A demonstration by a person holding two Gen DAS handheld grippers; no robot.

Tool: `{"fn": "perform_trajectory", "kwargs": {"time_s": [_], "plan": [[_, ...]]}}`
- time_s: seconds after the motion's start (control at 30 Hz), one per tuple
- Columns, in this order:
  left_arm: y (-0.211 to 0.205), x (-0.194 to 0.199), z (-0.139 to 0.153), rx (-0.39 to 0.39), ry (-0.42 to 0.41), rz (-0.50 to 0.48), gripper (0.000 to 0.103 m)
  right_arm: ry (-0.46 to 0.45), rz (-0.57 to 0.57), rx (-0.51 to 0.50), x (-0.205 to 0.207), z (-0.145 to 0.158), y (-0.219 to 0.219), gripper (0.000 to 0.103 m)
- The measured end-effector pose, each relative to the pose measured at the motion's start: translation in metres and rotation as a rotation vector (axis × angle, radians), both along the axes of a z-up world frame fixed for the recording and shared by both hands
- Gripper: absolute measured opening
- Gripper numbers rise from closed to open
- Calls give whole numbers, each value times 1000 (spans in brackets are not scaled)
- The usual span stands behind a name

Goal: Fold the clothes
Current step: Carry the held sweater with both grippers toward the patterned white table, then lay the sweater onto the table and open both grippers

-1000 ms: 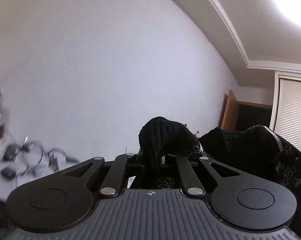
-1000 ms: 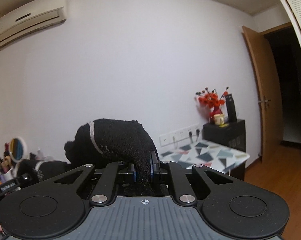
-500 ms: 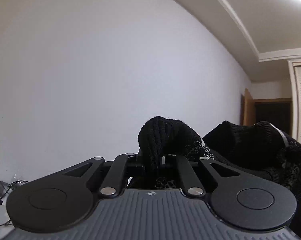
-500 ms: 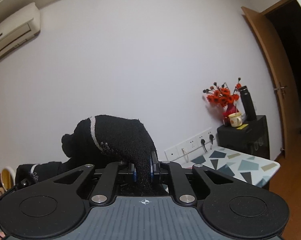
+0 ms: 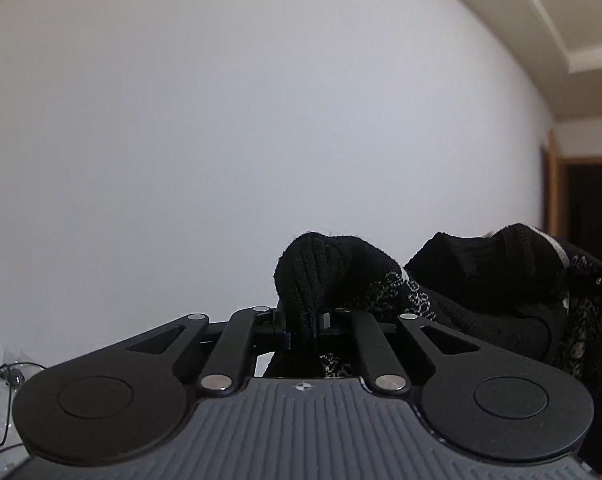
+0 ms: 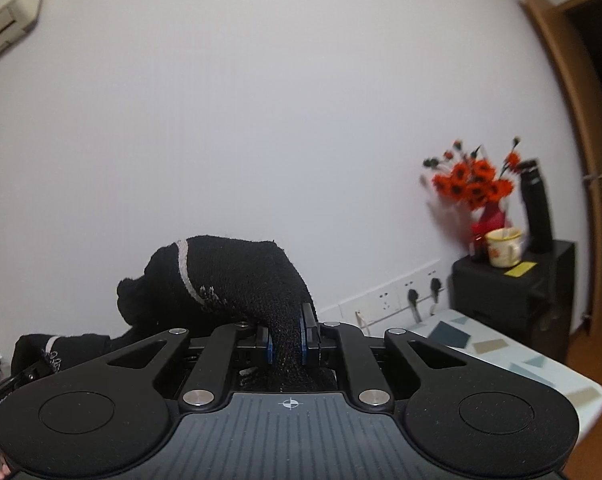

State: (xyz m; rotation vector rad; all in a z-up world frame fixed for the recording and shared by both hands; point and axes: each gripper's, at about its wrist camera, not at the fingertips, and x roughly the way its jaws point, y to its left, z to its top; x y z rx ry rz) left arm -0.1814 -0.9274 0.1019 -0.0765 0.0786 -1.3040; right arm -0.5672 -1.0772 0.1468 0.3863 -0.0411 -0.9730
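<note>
A black knitted sweater with a white stripe and grey pattern is held up in the air by both grippers. My left gripper (image 5: 303, 326) is shut on a bunched fold of the black sweater (image 5: 325, 268); the rest of it hangs to the right. My right gripper (image 6: 287, 338) is shut on another fold of the same sweater (image 6: 229, 276), which bulges up over the fingers and trails off to the left. Both cameras face a white wall; the lower part of the garment is hidden.
A table with a geometric patterned top (image 6: 497, 356) stands low right in the right wrist view. Behind it a black cabinet (image 6: 509, 292) carries red flowers (image 6: 477, 184), a mug and a dark bottle. A wooden door (image 6: 573, 120) is at right. Cables (image 5: 1, 380) lie low left.
Both grippers have risen and tilted with the sweater still clamped: the wall fills more of each view, the ceiling light and left-side clutter have left the left wrist view.
</note>
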Motion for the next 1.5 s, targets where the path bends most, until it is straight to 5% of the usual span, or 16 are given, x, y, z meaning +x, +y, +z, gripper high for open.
{"fn": "perform_trajectory", "kwargs": {"time_s": [0.17, 0.37, 0.53, 0.67, 0.77, 0.9, 1.03, 1.23, 1.5], "plan": [[-119, -17, -41, 123, -7, 135, 9, 91, 40, -19, 26, -38, -130, 10], [-240, -15, -131, 434, 59, 305, 10, 228, 136, 124, 77, -119, -274, 10], [-292, -8, -184, 661, 58, 331, 17, 382, 206, 218, 139, -201, -333, 10], [-328, -27, -192, 836, -27, 300, 80, 487, 223, 264, 169, -248, -359, 12], [-310, -27, -178, 864, -45, 270, 80, 519, 221, 344, 179, -267, -374, 31], [-279, -7, -167, 866, 65, 229, 80, 545, 204, 356, 182, -265, -366, 53], [-225, 4, -163, 874, 141, 202, 89, 418, 212, 335, 174, -231, -341, 66], [-166, 0, -182, 962, 150, 137, 92, 351, 362, 318, 191, -202, -277, 67], [-96, -23, -222, 1085, 73, 40, 94, 553, 612, 332, 285, -238, -196, 65]]}}
